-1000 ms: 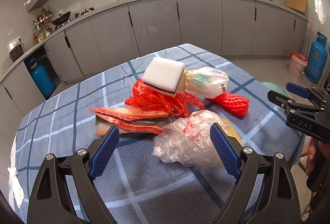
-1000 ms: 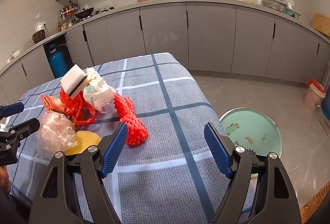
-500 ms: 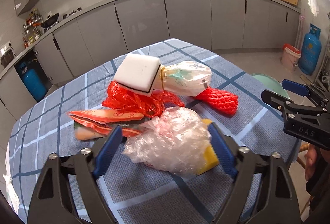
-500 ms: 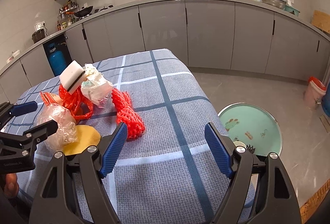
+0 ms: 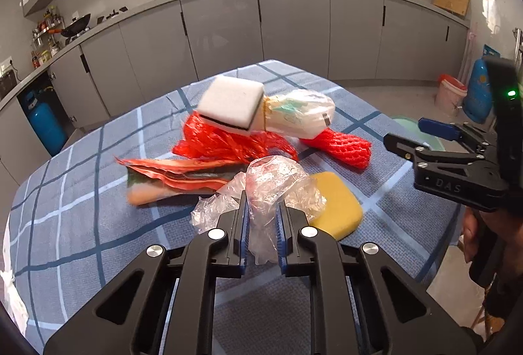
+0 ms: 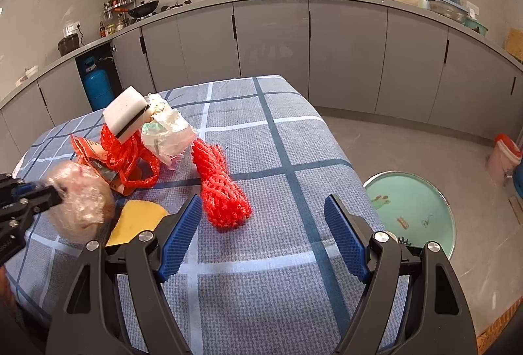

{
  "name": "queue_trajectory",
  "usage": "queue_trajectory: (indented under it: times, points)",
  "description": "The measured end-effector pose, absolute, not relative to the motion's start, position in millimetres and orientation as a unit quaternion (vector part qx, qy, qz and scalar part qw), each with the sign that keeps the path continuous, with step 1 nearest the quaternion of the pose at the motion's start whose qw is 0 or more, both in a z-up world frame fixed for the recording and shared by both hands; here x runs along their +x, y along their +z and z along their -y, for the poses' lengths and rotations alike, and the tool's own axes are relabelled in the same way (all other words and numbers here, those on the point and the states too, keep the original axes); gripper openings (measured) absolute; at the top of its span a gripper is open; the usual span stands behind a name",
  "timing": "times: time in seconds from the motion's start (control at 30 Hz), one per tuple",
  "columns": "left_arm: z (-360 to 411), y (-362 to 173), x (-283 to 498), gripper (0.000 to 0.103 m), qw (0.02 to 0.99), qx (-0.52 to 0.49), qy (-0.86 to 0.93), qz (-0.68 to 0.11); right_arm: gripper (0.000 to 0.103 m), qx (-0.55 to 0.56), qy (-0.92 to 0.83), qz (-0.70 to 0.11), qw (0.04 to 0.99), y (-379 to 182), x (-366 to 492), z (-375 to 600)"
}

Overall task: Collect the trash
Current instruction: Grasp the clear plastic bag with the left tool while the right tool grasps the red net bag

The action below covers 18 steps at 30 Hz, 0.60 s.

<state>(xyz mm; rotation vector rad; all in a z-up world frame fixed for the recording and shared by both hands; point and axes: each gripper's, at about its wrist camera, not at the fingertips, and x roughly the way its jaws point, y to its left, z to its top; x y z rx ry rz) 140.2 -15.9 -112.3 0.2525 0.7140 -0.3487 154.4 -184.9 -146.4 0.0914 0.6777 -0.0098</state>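
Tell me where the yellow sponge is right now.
The yellow sponge lies flat on the checked tablecloth, low in the left wrist view, right of the crumpled clear plastic, below the red foam net.

The crumpled plastic bag [image 5: 278, 182] lies between the left gripper [image 5: 261, 221] fingers, the sponge [image 5: 336, 204] just right of it, wrappers [image 5: 176, 175] left, net sleeve [image 5: 336, 147] beyond, all on the table [image 5: 81, 201]

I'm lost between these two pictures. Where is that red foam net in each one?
Left wrist view: red foam net right of centre, behind the yellow sponge.
Right wrist view: red foam net centre, just past the left blue pad.
Shared landmark: white sponge block.
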Motion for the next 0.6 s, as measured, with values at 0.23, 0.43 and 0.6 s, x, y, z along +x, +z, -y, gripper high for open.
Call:
queue_trajectory:
  times: [0.23,0.43,0.6]
  points:
    - [-8,-89,137,0.015,0.936,0.132,-0.119,-0.304,0.076,0.031,0.012,-0.342,0.939,-149,183,174]
    - [-27,-88,151,0.015,0.942,0.132,-0.076,-0.3,0.065,0.024,0.038,-0.379,0.924,-164,205,164]
    - [-35,-87,159,0.015,0.942,0.128,-0.065,-0.302,0.031,0.026,0.059,-0.411,0.909,-176,213,161]
